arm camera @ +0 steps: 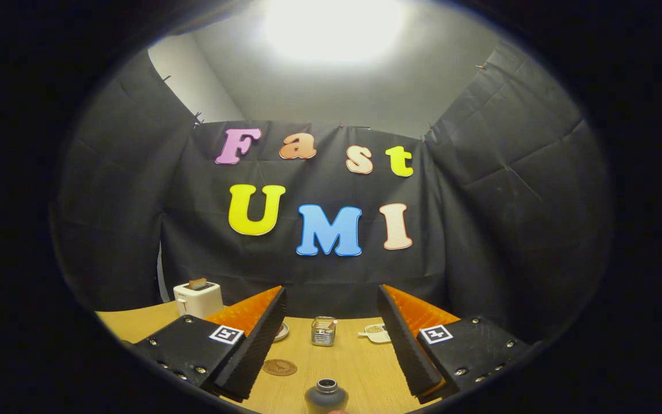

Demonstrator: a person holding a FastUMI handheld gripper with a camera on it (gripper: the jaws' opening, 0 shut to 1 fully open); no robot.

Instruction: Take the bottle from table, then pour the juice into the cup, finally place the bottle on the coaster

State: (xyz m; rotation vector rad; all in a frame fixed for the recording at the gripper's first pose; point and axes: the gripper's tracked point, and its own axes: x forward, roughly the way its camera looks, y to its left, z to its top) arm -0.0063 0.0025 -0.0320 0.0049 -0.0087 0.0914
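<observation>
A dark bottle (326, 395) with an open round neck stands on the wooden table (360, 374), low between my two fingers and close to me. My gripper (331, 345) is open, its fingers spread wide to either side, touching nothing. A round brown coaster (279, 367) lies flat just inside the left finger (250, 356), left of and beyond the bottle. Farther back, a small clear cup (323, 331) stands near the middle of the table, beyond the fingers.
A white toaster (197, 299) with a slice in it stands at the back left. A small dish (281, 331) peeks out behind the left finger. A white spoon-shaped dish (377, 332) with brown bits lies right of the cup. Black cloth walls close the booth.
</observation>
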